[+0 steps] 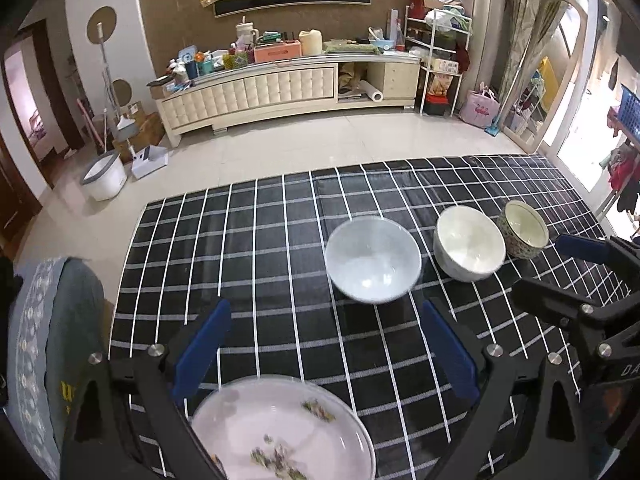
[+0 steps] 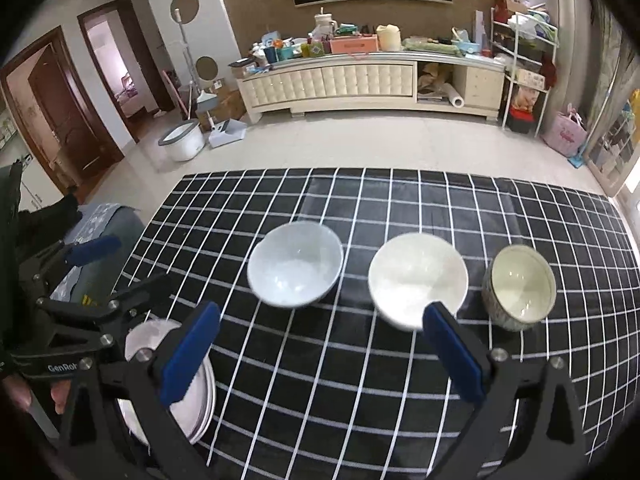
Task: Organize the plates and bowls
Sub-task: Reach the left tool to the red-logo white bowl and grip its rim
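Note:
Three bowls stand in a row on the black checked tablecloth: a pale blue bowl, a white bowl and a small patterned bowl. A flowered plate lies at the near left, seen as a stack of plates in the right wrist view. My left gripper is open above the plate, short of the blue bowl. My right gripper is open and empty, just short of the white bowl. Each gripper shows in the other's view: the right, the left.
A chair with a grey flowered cushion stands at the table's left side. Beyond the table's far edge are the tiled floor, a long cream cabinet, a white bucket and a shelf rack.

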`<state>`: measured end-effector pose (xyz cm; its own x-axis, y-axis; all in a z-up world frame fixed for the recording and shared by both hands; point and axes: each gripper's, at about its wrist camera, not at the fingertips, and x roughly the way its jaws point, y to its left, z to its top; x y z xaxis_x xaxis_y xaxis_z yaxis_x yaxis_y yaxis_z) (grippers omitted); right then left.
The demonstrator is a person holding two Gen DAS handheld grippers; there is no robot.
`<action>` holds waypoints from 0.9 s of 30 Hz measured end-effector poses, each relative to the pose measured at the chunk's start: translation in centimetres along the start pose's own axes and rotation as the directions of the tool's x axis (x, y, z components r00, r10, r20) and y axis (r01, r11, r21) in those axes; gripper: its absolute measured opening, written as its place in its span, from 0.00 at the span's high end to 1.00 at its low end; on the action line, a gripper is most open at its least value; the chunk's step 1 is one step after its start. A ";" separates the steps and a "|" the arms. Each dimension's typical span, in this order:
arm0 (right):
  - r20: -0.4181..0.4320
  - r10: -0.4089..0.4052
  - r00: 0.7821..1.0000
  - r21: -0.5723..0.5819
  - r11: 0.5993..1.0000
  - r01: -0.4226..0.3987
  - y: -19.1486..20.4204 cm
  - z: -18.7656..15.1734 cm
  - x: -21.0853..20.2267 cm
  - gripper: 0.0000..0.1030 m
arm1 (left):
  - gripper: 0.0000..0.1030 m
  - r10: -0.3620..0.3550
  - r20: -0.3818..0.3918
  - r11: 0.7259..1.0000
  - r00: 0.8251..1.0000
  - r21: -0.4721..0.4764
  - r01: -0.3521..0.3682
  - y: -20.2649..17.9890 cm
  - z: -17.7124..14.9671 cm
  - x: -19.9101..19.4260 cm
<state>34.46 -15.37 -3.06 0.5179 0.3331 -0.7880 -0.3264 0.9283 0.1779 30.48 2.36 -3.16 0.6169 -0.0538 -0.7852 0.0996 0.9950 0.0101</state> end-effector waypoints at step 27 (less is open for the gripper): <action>-0.199 -0.011 0.980 -0.208 0.978 -0.032 -0.8 4.1 13.3 0.15 | 0.15 -0.035 -0.229 0.999 0.973 0.009 0.038 2.1 5.1 14.7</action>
<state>44.82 -11.02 -11.25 0.3539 0.2838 -0.8912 -0.5002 0.8626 0.0761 43.69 3.20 -11.53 0.4178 -0.0676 -0.9060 0.1300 0.9914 -0.0140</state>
